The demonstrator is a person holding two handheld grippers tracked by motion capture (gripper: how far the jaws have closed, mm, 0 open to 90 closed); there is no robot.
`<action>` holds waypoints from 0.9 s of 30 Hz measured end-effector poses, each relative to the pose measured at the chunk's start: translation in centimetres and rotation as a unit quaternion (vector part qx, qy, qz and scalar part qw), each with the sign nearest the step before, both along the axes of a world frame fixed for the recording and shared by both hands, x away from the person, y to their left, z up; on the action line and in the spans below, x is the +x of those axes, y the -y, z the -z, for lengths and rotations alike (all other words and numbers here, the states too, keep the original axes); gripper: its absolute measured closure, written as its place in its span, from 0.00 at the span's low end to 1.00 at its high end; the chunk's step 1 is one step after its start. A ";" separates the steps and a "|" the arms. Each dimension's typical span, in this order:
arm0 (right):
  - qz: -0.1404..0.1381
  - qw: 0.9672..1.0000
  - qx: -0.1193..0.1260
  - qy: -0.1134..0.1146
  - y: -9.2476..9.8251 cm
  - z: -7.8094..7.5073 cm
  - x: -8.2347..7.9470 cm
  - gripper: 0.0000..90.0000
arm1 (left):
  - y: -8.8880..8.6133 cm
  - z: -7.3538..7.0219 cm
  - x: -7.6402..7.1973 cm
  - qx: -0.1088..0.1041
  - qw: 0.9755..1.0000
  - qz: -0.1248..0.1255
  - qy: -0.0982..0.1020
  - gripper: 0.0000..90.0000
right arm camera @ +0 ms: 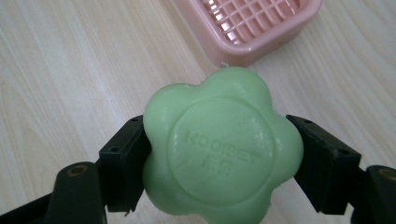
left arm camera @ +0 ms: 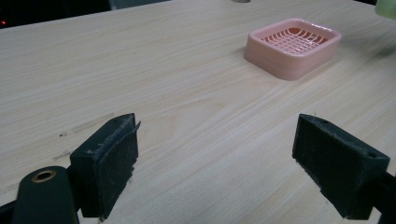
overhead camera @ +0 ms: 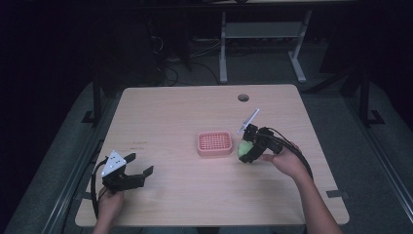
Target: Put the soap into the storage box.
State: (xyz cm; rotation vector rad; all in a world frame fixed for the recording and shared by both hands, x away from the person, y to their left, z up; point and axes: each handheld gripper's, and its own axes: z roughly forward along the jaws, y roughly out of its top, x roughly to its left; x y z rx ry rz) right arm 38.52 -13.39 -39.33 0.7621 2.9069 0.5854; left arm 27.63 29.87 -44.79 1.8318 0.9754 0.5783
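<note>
My right gripper point(right arm camera: 219, 154) fingers point(right arm camera: 123, 163) clamp the green flower-shaped soap point(right arm camera: 219, 144) beside the pink soap dish point(overhead camera: 215, 143); my left gripper point(left arm camera: 215, 163) fingers gape wide over bare counter point(left arm camera: 187, 116).

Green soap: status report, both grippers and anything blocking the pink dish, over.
Right gripper shut on green soap, just right of pink soap dish. Left gripper open, idle at table's near-left. Dish is bare, nothing in the way.
</note>
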 end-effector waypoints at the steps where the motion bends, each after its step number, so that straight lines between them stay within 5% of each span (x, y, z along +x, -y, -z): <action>1: -0.002 1.000 -0.001 0.000 -0.1 0.0 0.1 0.29 | 0.0 0.0 0.0 -0.001 1.000 0.000 0.001 0.16; 27: -0.023 1.000 -0.003 0.000 -4.1 -1.6 2.9 0.29 | -0.1 0.0 0.0 -0.002 1.000 -0.001 -0.003 0.16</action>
